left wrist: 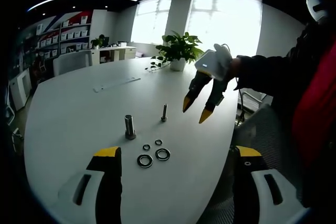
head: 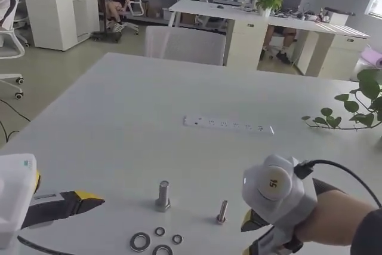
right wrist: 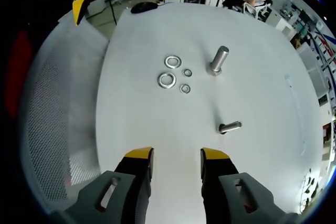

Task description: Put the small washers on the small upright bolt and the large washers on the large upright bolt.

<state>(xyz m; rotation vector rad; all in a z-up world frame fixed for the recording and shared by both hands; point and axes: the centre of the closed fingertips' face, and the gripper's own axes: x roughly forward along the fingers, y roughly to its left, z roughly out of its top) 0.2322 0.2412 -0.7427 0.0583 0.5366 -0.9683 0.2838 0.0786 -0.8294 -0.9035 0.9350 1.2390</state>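
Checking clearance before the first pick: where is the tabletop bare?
Bare: the wide stretch between the power strip and the large bolt and small bolt, also beyond the strip. Crowded: the near edge, four washers clustered before the bolts.

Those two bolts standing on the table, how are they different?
The large bolt is thicker and taller than the small bolt. The large bolt stands close beside the loose washers; the small bolt stands farther from them. Both are grey metal, upright on the white table, with no washer on either.

Head view looks down; gripper views share the large bolt [left wrist: 129, 127] from opposite sides.
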